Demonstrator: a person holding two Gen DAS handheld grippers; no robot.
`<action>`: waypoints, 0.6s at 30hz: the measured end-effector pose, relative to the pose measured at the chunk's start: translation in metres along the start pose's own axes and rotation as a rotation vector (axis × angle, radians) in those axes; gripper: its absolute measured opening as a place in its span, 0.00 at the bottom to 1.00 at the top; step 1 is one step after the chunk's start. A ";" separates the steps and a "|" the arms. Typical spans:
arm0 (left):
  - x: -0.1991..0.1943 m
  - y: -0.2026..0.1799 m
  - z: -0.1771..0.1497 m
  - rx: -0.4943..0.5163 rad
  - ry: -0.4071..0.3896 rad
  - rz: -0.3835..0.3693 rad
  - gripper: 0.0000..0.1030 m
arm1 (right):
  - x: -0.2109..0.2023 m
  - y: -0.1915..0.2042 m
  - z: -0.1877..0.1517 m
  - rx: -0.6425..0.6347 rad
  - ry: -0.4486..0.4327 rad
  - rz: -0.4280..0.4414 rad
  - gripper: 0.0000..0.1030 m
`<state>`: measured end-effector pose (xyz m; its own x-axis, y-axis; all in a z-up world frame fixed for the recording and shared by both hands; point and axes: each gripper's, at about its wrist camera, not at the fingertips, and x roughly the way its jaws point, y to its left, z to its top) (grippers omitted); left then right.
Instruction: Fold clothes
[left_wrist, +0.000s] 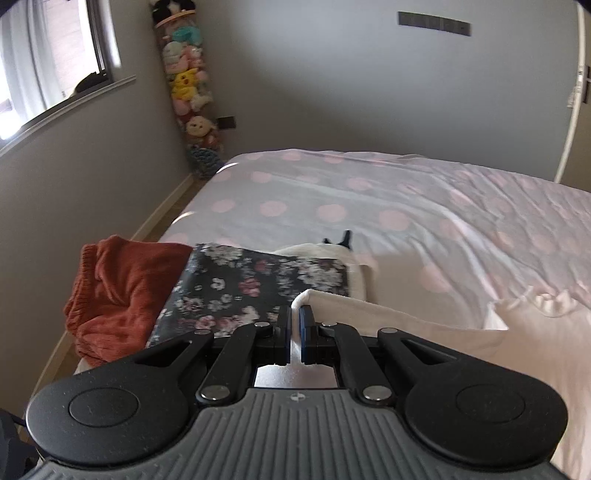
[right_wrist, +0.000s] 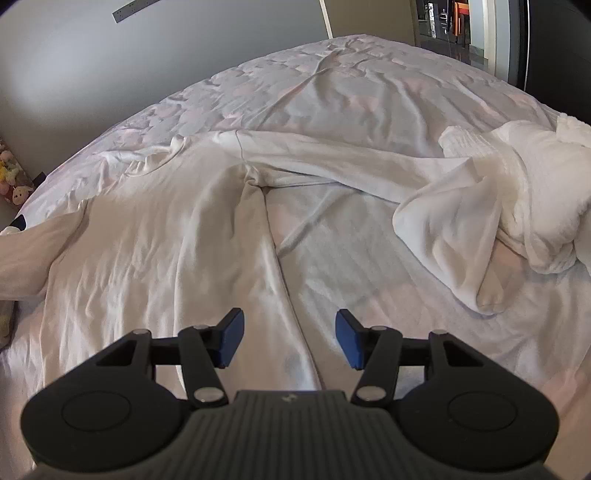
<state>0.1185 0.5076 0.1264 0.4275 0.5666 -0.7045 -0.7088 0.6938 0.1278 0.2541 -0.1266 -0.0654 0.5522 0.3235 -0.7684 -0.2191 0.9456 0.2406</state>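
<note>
A white long-sleeved shirt (right_wrist: 155, 236) lies spread on the bed, its right sleeve (right_wrist: 332, 166) stretching toward a white fluffy garment (right_wrist: 532, 192). In the left wrist view my left gripper (left_wrist: 294, 321) is shut on a fold of the white shirt (left_wrist: 388, 325), lifted above the bed. My right gripper (right_wrist: 289, 341) hovers open over the shirt's lower right edge, nothing between its fingers.
A folded dark floral garment (left_wrist: 258, 288) and a rust-orange knit garment (left_wrist: 118, 291) sit at the bed's left edge, with a folded white piece (left_wrist: 332, 254) behind them. The bed sheet (left_wrist: 369, 199) has pink dots. A column of plush toys (left_wrist: 188, 85) stands in the corner.
</note>
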 end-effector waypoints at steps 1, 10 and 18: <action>0.012 0.009 -0.001 -0.009 0.013 0.023 0.02 | 0.002 0.001 0.000 -0.005 0.005 -0.004 0.57; 0.059 0.042 -0.032 -0.058 -0.015 0.092 0.10 | 0.016 0.009 0.002 -0.029 0.059 -0.038 0.57; -0.003 -0.005 -0.066 0.072 -0.165 0.034 0.50 | 0.016 -0.001 0.006 0.015 0.113 -0.005 0.55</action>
<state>0.0843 0.4734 0.0817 0.4945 0.6512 -0.5757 -0.6848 0.6998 0.2034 0.2678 -0.1217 -0.0749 0.4592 0.3137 -0.8311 -0.2043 0.9478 0.2448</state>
